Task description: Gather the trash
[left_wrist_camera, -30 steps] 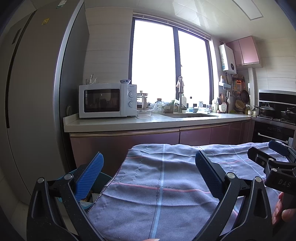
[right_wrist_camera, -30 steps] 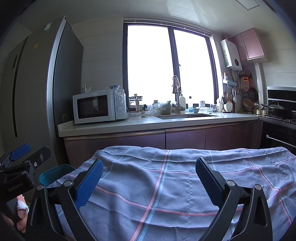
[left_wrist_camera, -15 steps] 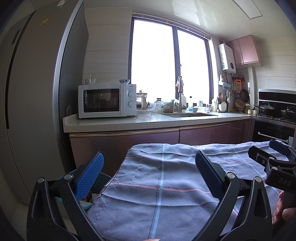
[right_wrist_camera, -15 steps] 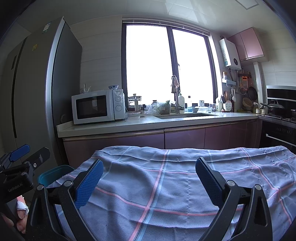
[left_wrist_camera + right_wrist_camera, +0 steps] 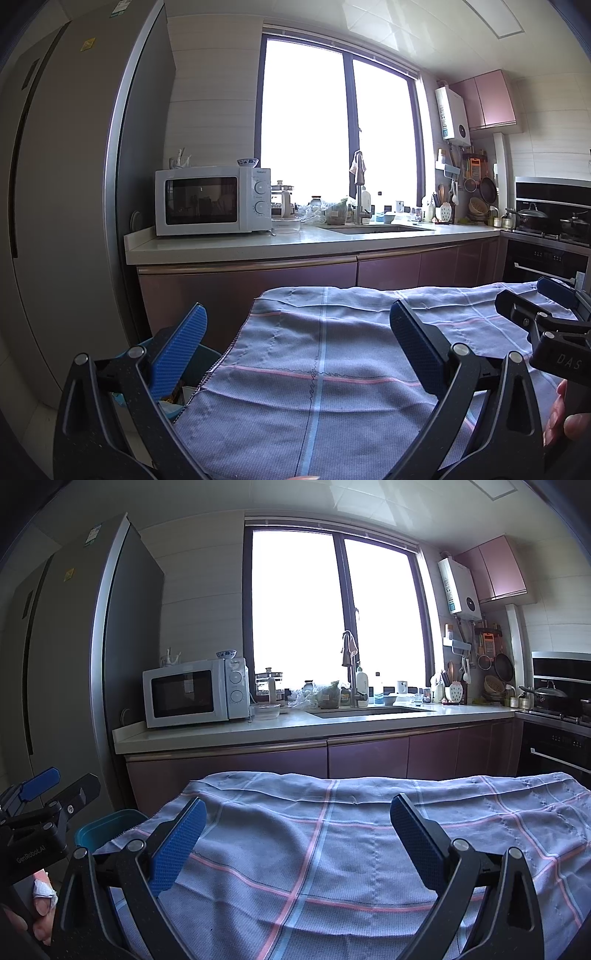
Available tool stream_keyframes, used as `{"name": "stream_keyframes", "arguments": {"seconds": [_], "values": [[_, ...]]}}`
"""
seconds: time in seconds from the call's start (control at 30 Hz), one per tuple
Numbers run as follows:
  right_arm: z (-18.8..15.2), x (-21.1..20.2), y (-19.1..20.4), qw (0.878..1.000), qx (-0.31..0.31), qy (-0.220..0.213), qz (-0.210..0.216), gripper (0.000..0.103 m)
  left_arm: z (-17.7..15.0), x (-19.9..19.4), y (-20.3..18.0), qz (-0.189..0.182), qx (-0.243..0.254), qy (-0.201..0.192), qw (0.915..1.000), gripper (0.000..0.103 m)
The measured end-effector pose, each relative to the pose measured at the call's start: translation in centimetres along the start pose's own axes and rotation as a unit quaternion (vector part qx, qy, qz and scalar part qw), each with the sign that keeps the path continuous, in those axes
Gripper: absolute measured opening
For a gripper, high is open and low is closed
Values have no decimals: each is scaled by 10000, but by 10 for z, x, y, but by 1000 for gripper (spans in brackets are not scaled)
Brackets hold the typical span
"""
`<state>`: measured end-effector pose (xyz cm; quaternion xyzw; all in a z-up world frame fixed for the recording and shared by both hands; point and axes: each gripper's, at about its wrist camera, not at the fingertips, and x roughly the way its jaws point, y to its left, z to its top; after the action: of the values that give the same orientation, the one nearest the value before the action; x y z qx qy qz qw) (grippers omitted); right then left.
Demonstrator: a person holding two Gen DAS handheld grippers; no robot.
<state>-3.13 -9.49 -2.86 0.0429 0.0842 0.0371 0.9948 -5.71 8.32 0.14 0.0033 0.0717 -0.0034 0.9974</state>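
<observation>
A: Since no trash lies on the cloth (image 5: 332,849), where is it?

B: None shows on the table. The only candidate is inside the bin (image 5: 107,825), which stands off the table's left edge, near its far-left corner. The left view shows scraps in the bin (image 5: 173,400); what they are cannot be told.

A: Tool state?

B: Left gripper (image 5: 297,345): fingers spread, nothing between them, hovering over the cloth near the left edge. Right gripper (image 5: 295,836): fingers spread, empty, over the cloth's middle. Each appears at the margin of the other's view.

A: Failure modes from here?

B: Judgement only. First, a low sweep could catch a finger in the wrinkled cloth and drag it off the table; loose folds near the far edge would cause this. Second, the two grippers sit close, so a crossing move risks collision. Third, reaching left past the table edge could knock the bin, since the cloth's overhang hides part of its rim.
</observation>
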Motion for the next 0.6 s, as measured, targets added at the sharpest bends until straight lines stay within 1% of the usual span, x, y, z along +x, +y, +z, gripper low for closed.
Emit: {"name": "stream_keyframes", "arguments": {"seconds": [0.6], "values": [[2, 1, 0, 10000, -8, 7, -7, 96, 0, 7, -2, -39, 33, -3, 10000, 97]]}}
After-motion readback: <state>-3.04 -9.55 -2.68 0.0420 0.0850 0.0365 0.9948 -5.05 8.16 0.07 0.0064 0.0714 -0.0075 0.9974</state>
